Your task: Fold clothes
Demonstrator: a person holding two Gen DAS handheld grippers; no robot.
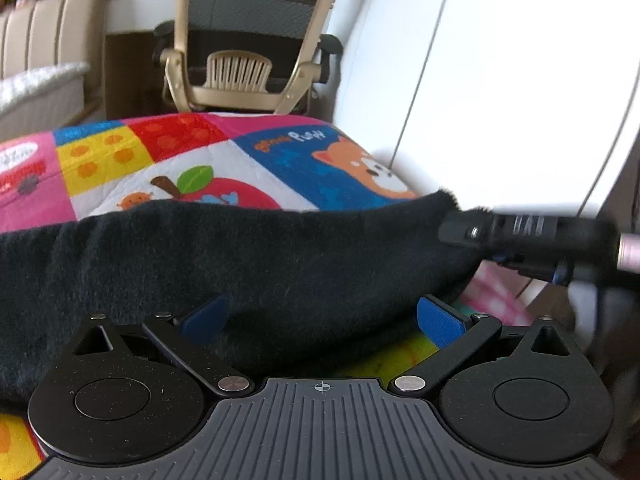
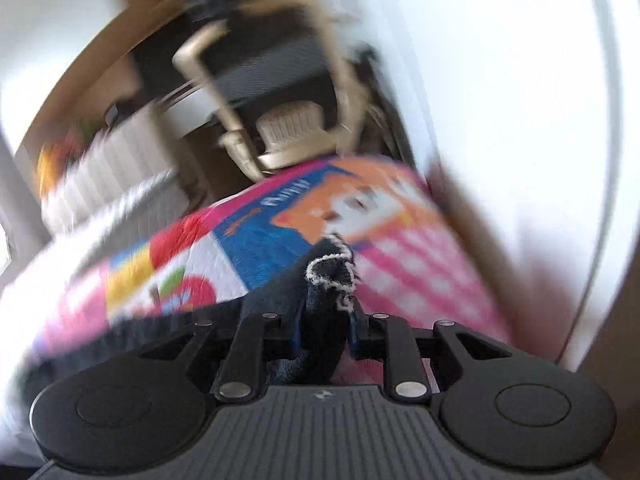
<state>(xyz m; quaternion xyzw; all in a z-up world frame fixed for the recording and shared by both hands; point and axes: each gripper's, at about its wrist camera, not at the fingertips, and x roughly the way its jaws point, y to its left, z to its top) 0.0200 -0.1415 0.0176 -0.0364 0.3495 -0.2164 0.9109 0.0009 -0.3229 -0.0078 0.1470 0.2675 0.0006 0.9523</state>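
Observation:
A dark navy fleece garment [image 1: 248, 264] lies across the colourful patchwork quilt [image 1: 192, 160]. My left gripper [image 1: 320, 320] is open, its blue pads [image 1: 438, 320] spread wide, with the garment's near edge lying between them. My right gripper [image 2: 324, 328] is shut on a bunched corner of the garment [image 2: 324, 304] with a frayed white-stitched edge, held above the quilt [image 2: 256, 240]. In the left wrist view the right gripper [image 1: 460, 232] holds the garment's right end lifted. The right wrist view is motion-blurred.
A beige mesh office chair [image 1: 248, 40] stands beyond the bed's far edge, also in the right wrist view [image 2: 280, 92]. White wardrobe doors [image 1: 500, 60] run along the right. A cream upholstered headboard [image 1: 44, 28] is at far left.

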